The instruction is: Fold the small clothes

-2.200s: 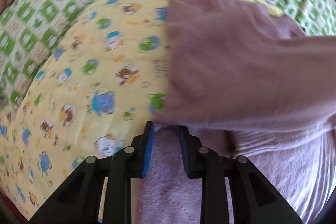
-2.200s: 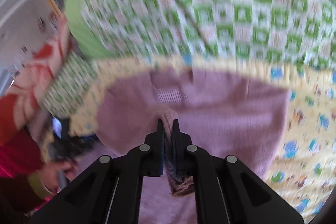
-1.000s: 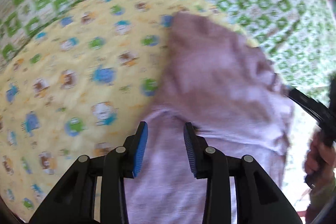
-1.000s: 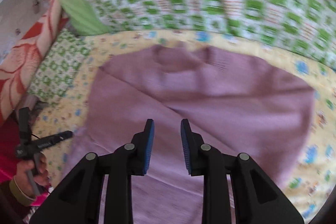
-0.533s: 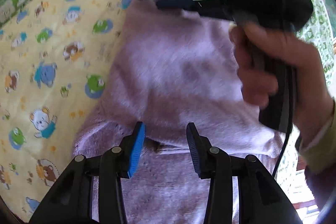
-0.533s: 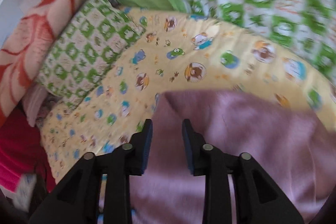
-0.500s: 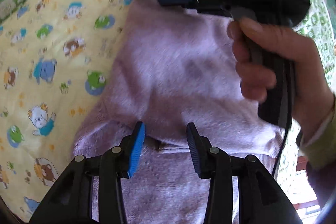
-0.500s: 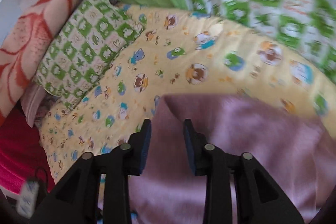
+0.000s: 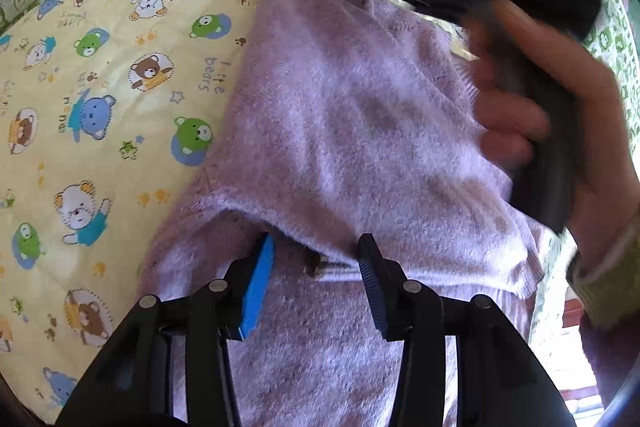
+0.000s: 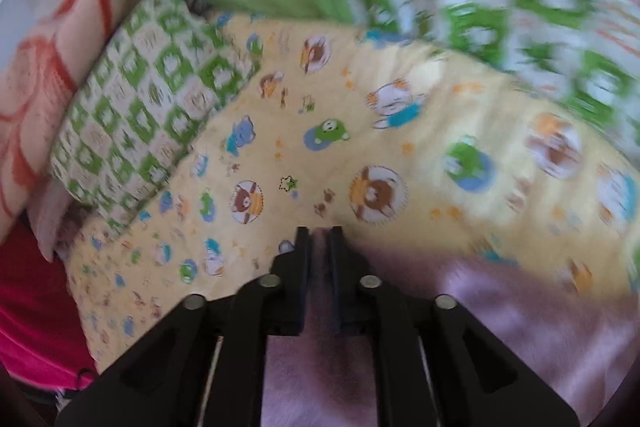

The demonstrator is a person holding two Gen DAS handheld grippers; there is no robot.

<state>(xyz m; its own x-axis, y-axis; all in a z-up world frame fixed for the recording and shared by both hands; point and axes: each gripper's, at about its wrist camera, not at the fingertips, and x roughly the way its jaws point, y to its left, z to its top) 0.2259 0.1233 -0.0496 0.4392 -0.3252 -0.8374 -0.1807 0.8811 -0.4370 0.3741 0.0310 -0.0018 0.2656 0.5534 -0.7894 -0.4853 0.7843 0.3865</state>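
While sweater underneath, hand before checked quilt.

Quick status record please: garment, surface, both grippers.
garment: purple sweater, partly folded, one layer lying over another
surface: yellow bear-print quilt
left gripper: open, jaws have just been opening, either side of the fold edge, not pinching
right gripper: jaws have just been closing, nearly together on the sweater's far corner

Ahead of my left gripper's fingers the sweater lies on the quilt — its folded edge between them. My right gripper sits at its far corner — pillow beyond, left.
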